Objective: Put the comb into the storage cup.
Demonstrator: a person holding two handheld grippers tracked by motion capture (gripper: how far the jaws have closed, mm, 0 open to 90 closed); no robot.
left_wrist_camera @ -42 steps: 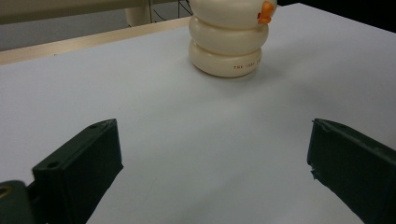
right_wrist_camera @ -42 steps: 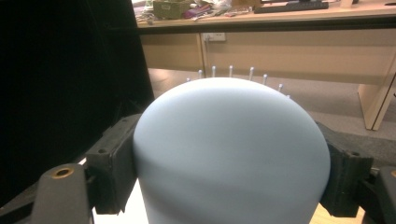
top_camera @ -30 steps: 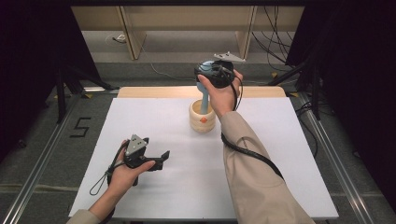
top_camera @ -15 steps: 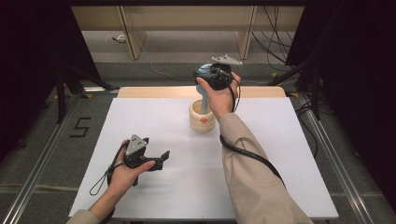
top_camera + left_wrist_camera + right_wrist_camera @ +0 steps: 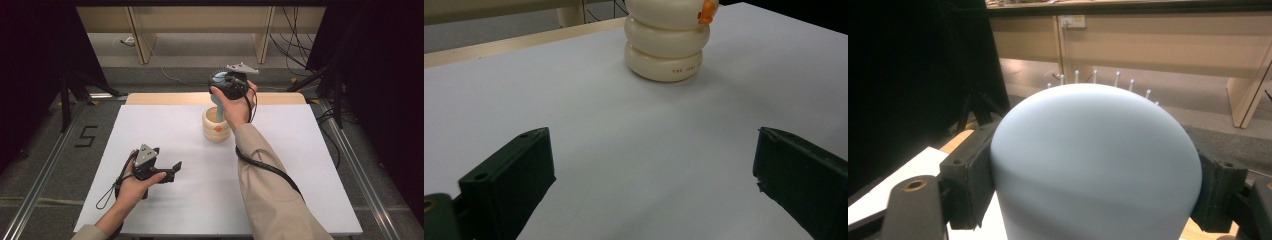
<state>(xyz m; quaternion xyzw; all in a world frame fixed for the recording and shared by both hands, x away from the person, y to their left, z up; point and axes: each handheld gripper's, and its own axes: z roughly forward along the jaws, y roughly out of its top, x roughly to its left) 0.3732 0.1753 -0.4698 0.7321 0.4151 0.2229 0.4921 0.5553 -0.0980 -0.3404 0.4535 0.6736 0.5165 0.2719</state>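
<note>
A cream ribbed cup [image 5: 212,123] with an orange mark stands at the back middle of the white table [image 5: 305,170]. A pale blue brush [image 5: 219,106] stands upright with its handle down in the cup. My right gripper [image 5: 223,83] is above the cup and shut on the brush's head. In the right gripper view the rounded blue brush back [image 5: 1093,165] sits between the two black jaws, with white-tipped bristles behind it. My left gripper [image 5: 174,167] rests on the table at the front left, open and holding nothing. The left gripper view shows that gripper [image 5: 651,175] aimed towards the cup [image 5: 666,47].
A wooden strip [image 5: 165,98] runs along the table's far edge. Beyond it are a floor with cables and a wooden bench [image 5: 200,20]. Metal rails [image 5: 45,165] flank the table. A black cable [image 5: 265,167] trails along the right sleeve.
The right hand has shifted only slightly with the brush still in its grip above the cup. The left hand has stayed where it was.
</note>
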